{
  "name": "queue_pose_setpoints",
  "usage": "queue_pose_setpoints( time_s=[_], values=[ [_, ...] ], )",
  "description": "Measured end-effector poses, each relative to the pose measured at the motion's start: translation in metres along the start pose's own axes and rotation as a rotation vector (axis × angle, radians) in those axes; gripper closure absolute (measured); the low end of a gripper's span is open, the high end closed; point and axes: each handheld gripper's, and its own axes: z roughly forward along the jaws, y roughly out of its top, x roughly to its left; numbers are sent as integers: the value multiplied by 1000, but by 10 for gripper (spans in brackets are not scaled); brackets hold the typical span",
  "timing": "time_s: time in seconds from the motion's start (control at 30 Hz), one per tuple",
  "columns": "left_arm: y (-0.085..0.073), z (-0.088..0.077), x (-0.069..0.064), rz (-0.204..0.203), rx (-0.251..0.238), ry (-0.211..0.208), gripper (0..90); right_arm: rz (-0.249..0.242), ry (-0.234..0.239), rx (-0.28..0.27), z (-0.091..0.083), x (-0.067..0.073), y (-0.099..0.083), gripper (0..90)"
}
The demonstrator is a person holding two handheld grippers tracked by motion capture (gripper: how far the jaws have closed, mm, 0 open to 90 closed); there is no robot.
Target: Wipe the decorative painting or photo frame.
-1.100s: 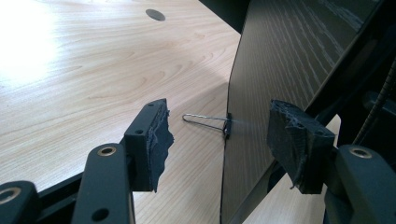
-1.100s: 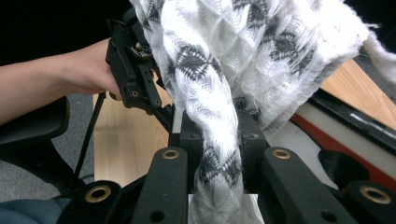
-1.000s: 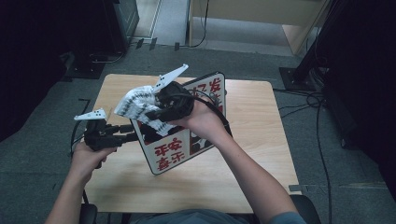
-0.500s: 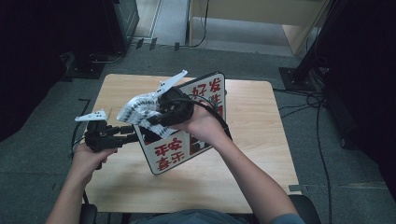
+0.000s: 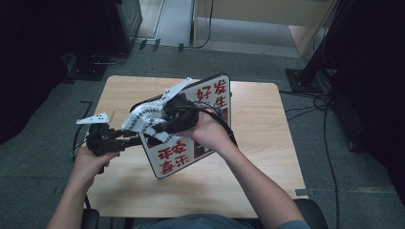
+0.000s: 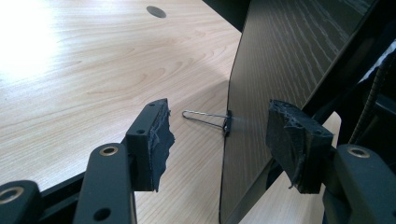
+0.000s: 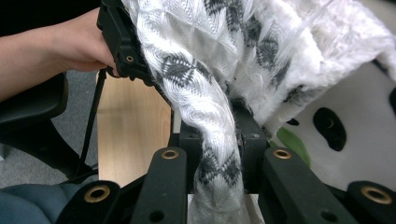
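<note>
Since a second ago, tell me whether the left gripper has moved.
No. The left gripper sits at the same spot over the table's left edge, beside the board.

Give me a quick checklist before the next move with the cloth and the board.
1. Right gripper shut on the cloth: ok.
2. Left gripper open: ok.
3. Board edge between the left jaws, pads not touching it: ok.
4. Clip on the board edge, ahead of the left gripper: ok.
5. Board tilted up off the table: ok; what props it: cannot tell.
6. Cloth draped over the board's upper edge: cannot tell.
</note>
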Motion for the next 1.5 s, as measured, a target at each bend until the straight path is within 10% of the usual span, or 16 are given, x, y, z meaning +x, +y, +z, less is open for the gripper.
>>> queue_pose_setpoints(
  time_s=[1.5],
  values=[
    [-2,0,-1,-2,2,-2,424,20,33,48,25,1,-34,773]
  ],
)
